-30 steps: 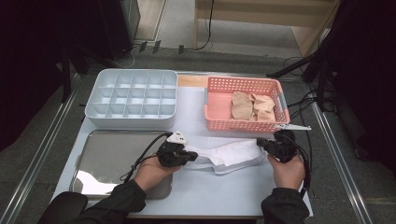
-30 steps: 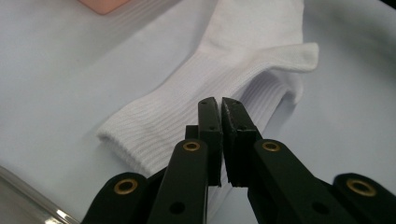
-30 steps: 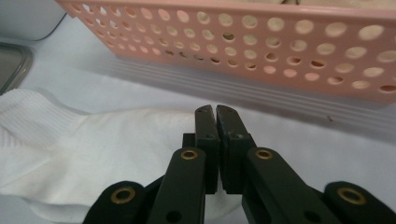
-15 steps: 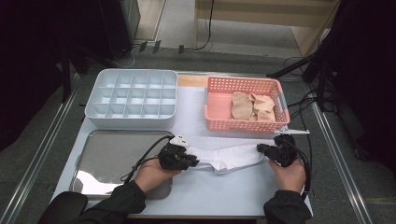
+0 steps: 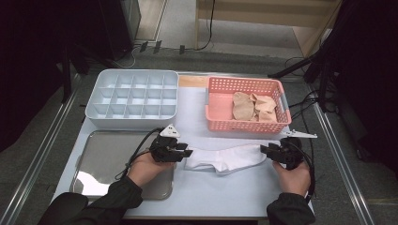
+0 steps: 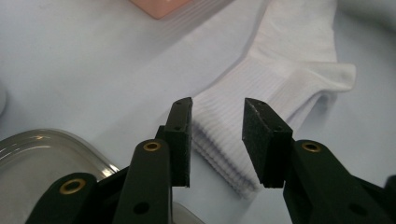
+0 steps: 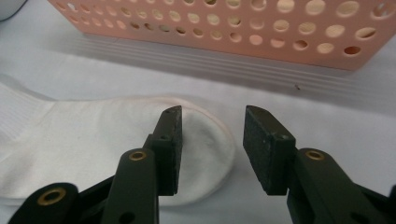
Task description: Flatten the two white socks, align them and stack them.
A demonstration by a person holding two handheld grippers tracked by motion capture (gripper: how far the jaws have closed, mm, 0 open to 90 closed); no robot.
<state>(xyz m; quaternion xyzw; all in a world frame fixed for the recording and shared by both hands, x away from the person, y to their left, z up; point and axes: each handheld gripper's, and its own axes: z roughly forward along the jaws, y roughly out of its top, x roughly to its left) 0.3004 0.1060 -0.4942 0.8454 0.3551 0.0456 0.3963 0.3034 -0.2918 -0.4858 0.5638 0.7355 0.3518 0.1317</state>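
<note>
A white sock [image 5: 225, 158] lies flat on the white table between my two grippers. My left gripper [image 5: 187, 153] is open at the ribbed cuff [image 6: 224, 140], which lies below the gap between its jaws. My right gripper [image 5: 264, 150] is open at the rounded toe [image 7: 205, 140], which lies under its jaws. Neither gripper holds the sock. A pink perforated basket [image 5: 220, 123] behind holds beige socks [image 5: 253, 106].
A white compartment tray [image 5: 131, 96] stands at the back left. A shiny metal tray [image 5: 108, 159] lies under my left hand. The pink basket's wall [image 7: 243, 28] stands just beyond the toe. The table's front edge is close to both forearms.
The sock has been laid out flatter and straighter on the table. Both grippers have moved slightly lower and now stand open at its two ends.
</note>
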